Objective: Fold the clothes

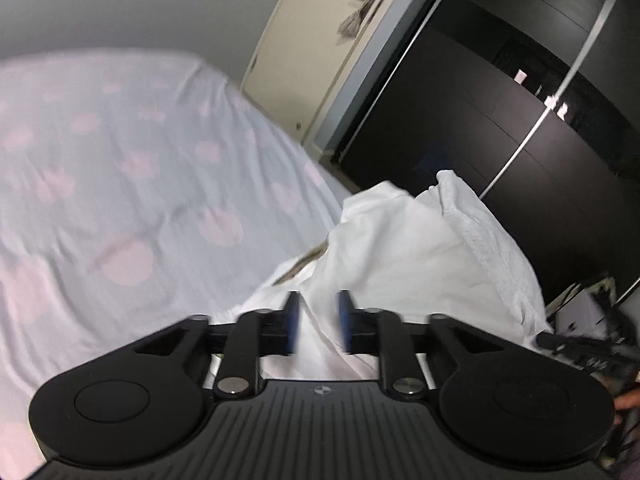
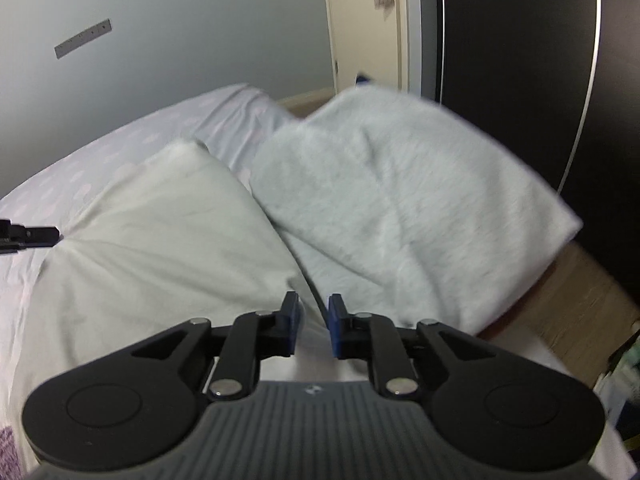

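1. Step in hand, as far as I can judge: both grippers have a pinch of the white garment and look to be carrying part of it over for a fold. Both views are blurry, so treat that as a guess.
2. Where the cloth is: on the bed, over the sheet with the pink spots, near the edge by the dark wardrobe. In the right wrist view the smooth white garment lies to the left, and a fluffier pale piece overlaps it on the right. Can't tell if that's one item or two.
3. Left gripper: jaws narrow, with white fabric bunched between the blue pads. Looks like it's holding it.
4. Right gripper: also narrow, with cloth and a dark seam line running into the gap. Seems pinched, not certain.
5. Next move, I'd say: keep both pinches level, lay the edge down flat, then let go.
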{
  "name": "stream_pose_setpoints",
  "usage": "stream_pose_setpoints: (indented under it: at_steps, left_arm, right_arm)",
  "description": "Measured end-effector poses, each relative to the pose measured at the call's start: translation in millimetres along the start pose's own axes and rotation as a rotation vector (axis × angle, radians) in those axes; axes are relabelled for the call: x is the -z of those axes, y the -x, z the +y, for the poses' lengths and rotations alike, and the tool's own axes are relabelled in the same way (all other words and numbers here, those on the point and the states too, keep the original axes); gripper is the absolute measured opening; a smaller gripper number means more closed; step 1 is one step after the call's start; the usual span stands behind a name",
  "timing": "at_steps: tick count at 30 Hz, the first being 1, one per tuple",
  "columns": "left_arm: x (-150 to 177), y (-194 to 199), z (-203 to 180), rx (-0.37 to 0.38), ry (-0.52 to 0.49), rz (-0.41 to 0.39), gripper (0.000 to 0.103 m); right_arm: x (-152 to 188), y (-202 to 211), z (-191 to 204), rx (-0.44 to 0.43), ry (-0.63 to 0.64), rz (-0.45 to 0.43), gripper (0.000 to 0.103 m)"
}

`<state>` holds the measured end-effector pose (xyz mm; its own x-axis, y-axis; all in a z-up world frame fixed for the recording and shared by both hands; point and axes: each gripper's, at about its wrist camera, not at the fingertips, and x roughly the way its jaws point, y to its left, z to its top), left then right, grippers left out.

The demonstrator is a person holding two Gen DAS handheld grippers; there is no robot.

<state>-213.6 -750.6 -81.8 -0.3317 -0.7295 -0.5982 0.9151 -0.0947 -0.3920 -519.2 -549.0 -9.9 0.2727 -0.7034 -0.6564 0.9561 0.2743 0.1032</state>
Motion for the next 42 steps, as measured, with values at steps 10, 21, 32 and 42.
stream_pose_setpoints:
  at_steps: [10, 21, 32, 42]
  left_arm:
    - [64.9, 31.2, -97.9, 0.156, -0.295, 0.075, 0.026]
    - [99.2, -2.2, -91.9, -0.004, -0.373, 0.242, 0.015]
    - [56.3, 34.5, -65.9, 0.055, -0.257, 0.157, 0.014]
    - [10.2, -9.7, -89.7, 0.045, -0.304, 0.077, 0.014]
  right_arm:
    - [32.8, 25.5, 4.3, -0.019, -0.018, -0.010, 0.018]
    - [54.4, 6.5, -19.4, 0.029, -0.109, 0.049, 0.019]
    - [34.0, 40.3, -13.6, 0.019, -0.032, -0.029, 0.021]
    - [-9.3, 7.8, 59.4, -0.140, 0.140, -0.039, 0.020]
